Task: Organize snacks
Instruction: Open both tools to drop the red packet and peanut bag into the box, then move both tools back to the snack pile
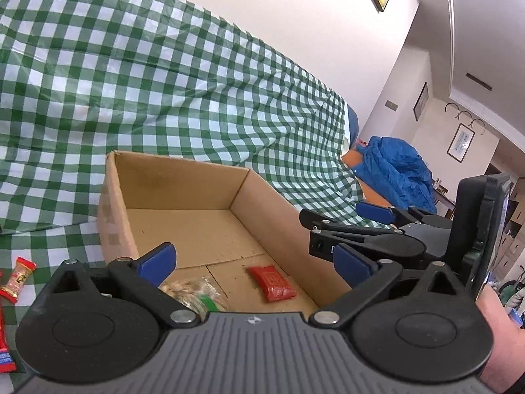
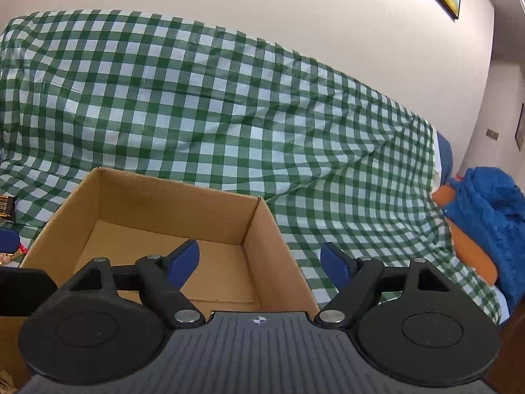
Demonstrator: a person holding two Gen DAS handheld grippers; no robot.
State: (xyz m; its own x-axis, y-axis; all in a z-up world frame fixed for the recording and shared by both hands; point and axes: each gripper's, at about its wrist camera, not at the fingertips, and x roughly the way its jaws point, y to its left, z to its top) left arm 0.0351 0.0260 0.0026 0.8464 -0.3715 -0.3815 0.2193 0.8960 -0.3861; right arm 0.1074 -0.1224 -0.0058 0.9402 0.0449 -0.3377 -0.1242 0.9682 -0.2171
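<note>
In the left wrist view, the left gripper [image 1: 254, 264] is wide open and holds nothing. It hangs over the cardboard box [image 1: 272, 203]. Inside lie a red packet [image 1: 272, 283] and a clear snack bag [image 1: 193, 292]; their writing is too small to read. A red candy [image 1: 18, 279] lies outside on the checked cloth [image 1: 147, 82].

In the right wrist view, the right gripper [image 2: 259, 264] is wide open and empty above the box's right wall. A dark packet [image 2: 6, 208] shows only here.

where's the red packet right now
In the left wrist view the red packet lies flat on the floor of the cardboard box, near its right wall, just right of the clear snack bag.
</note>
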